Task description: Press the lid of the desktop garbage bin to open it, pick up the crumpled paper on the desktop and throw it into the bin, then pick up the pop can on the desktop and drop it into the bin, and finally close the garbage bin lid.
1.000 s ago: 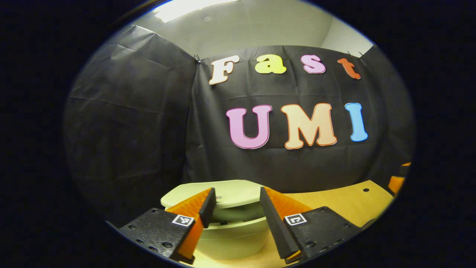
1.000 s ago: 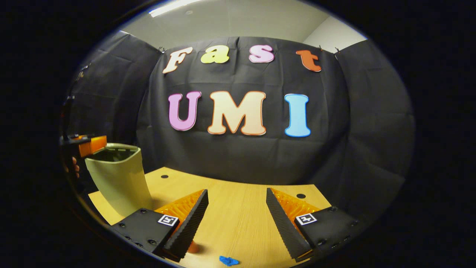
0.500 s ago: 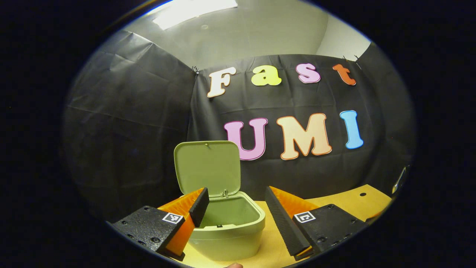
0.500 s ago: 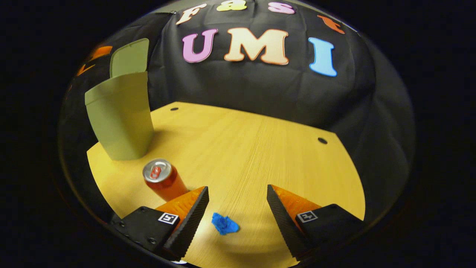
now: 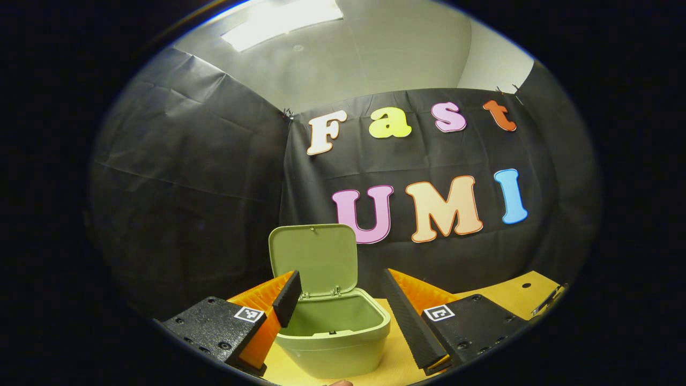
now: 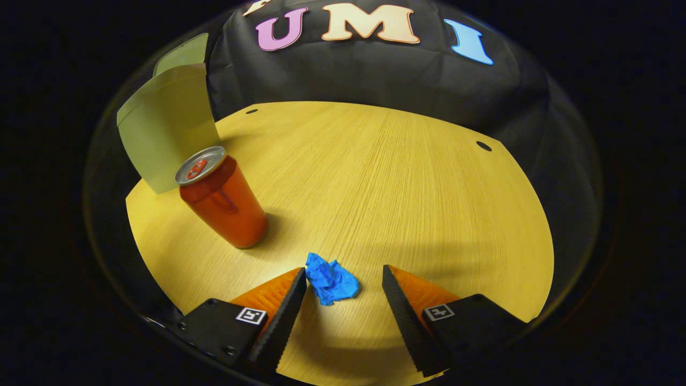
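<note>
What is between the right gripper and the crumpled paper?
Nothing visible. The blue crumpled paper lies on the desktop just ahead of the open right gripper, between its fingertips. The pop can stands off to the side.

Wooden tabletop [image 6: 407,177], black cloth wall [image 5: 187,203], ceiling light [image 5: 281,19].

Matt pale-green plastic bin [image 5: 335,343], smooth all over. Glossy red metal pop can [image 6: 222,201] on grained yellow wooden desktop [image 6: 402,177]. Blue crumpled paper [image 6: 331,280], creased and rough.
</note>
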`<state>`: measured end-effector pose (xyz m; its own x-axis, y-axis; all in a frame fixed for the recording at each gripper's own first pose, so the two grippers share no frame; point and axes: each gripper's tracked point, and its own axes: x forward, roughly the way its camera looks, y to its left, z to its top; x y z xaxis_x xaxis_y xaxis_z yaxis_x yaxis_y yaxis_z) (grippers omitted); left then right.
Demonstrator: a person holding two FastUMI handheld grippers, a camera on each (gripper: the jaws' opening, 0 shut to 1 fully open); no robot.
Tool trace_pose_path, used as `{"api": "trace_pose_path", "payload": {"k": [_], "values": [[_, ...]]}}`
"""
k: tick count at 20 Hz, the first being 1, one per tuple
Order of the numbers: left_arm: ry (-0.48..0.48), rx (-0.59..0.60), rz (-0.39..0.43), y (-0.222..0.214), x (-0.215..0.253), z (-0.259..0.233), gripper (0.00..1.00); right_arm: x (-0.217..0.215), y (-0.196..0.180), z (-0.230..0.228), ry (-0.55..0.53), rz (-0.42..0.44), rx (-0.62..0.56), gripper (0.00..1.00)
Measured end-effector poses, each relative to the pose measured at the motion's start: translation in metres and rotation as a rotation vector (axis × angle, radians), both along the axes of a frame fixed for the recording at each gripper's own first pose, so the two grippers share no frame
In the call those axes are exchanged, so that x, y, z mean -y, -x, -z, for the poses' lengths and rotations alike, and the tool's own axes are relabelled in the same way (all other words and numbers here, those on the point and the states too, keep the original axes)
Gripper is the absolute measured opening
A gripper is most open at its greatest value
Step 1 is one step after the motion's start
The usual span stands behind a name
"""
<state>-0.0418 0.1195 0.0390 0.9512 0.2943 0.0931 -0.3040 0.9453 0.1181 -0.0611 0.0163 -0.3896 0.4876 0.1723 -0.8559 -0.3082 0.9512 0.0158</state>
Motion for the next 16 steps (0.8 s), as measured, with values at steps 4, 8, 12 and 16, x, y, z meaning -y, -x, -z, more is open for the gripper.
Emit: {"api": "trace_pose_path", "payload": {"k": [4, 8, 12, 16], "values": [[0.009, -0.019, 0.009, 0.001, 0.001, 0.006, 0.94, -0.011, 0.004, 0.002, -0.053, -0.018, -0.01, 0.46], [0.031, -0.048, 0.018, 0.002, 0.0, 0.018, 0.94, -0.019, -0.025, -0.038, -0.1, 0.008, 0.133, 0.25], [0.036, -0.08, 0.034, 0.003, -0.002, 0.032, 0.94, -0.044, -0.064, -0.107, -0.149, -0.031, 0.281, 0.25], [0.045, -0.103, 0.037, 0.007, -0.007, 0.044, 0.97, -0.073, -0.097, -0.18, -0.187, -0.075, 0.43, 0.25]]}}
